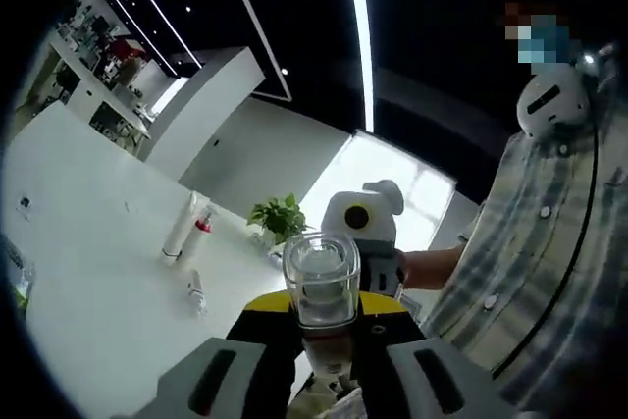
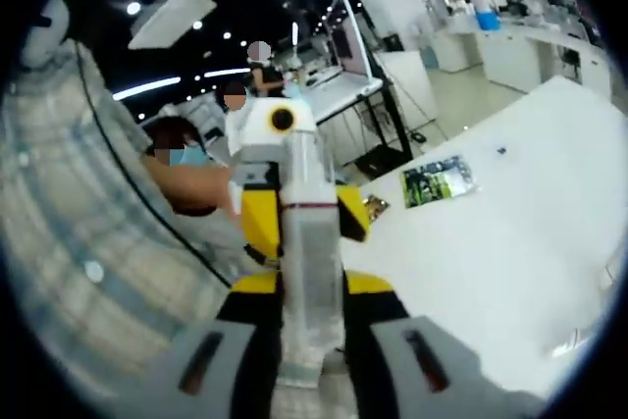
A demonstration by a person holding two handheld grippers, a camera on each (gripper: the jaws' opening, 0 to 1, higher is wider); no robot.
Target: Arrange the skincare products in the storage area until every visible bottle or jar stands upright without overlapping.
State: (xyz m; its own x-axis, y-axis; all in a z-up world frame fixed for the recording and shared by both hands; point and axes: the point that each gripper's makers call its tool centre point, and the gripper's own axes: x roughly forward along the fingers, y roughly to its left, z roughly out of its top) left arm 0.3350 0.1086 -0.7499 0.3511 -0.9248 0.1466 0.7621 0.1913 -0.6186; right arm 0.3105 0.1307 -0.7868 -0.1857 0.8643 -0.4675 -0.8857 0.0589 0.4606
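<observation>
- The clear bottle's [image 1: 322,287] lower end was hidden between the jaws.
- Tabletop tubes [image 1: 184,228] were too tiny to read, honestly.
- Green packet's [image 2: 437,182] print was just blur.

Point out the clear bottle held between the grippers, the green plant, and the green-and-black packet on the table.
Clear bottle [image 1: 321,282]: left gripper view, its square base end.
Green plant [image 1: 278,216]: left gripper view, its leaves.
Green-and-black packet [image 2: 437,182]: right gripper view, its printed face.

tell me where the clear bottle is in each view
left gripper view: clear bottle at centre, seen end-on, just above the jaws.
right gripper view: centre, running lengthwise up from between the jaws.
shared landmark: the person's plaid shirt, right side there, left side here.
</observation>
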